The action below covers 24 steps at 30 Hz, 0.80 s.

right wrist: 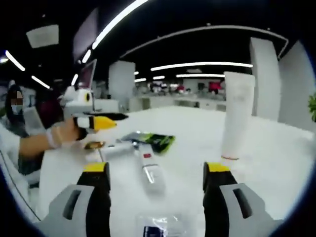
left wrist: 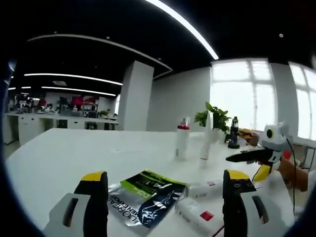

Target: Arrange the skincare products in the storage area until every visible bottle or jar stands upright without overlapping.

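Both my grippers, left and right, are wide open and empty. Beside the sachet two tubes lie flat; next I must grasp one and stand it.

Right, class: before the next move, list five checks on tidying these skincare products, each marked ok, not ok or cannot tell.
1. Left gripper open, empty: ok.
2. Right gripper open, empty: ok.
3. Red-capped bottle upright: ok.
4. Every tube upright: not ok; a white tube lies flat on the table.
5. Sachet clear of the lying tubes: cannot tell.
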### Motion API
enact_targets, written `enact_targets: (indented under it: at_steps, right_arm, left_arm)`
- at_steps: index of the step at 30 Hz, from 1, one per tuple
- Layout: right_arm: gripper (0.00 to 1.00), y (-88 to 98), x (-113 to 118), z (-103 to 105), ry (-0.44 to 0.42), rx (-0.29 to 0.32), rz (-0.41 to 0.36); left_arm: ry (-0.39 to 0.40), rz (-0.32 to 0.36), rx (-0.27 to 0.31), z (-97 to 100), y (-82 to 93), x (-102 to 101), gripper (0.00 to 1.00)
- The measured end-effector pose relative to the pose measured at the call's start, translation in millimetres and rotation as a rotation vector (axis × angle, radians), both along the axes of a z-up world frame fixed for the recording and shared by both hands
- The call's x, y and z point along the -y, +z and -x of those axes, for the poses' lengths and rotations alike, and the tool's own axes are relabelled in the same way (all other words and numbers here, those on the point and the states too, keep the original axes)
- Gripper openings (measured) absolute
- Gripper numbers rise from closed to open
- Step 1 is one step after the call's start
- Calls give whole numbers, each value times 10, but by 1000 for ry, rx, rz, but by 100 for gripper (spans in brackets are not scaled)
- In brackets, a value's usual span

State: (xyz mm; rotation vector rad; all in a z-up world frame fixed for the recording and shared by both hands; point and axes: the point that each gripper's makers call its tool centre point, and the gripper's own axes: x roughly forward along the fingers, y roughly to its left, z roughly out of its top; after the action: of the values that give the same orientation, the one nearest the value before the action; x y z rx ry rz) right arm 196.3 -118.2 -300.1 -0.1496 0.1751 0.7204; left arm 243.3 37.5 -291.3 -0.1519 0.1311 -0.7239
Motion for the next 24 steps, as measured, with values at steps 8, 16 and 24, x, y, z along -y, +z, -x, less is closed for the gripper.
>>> enact_targets:
  at_steps: [8, 16, 24]
  right_arm:
    - [65, -282, -145, 68, 49, -138, 4]
    - [58, -479, -309, 111, 73, -198, 56]
    - [42, -528, -319, 94, 38, -202, 58]
  left_arm:
    - [-15, -7, -3, 66, -25, 44, 100]
    - [-24, -4, -5, 116, -28, 51, 100]
    - [-26, 0, -4, 65, -8, 27, 100]
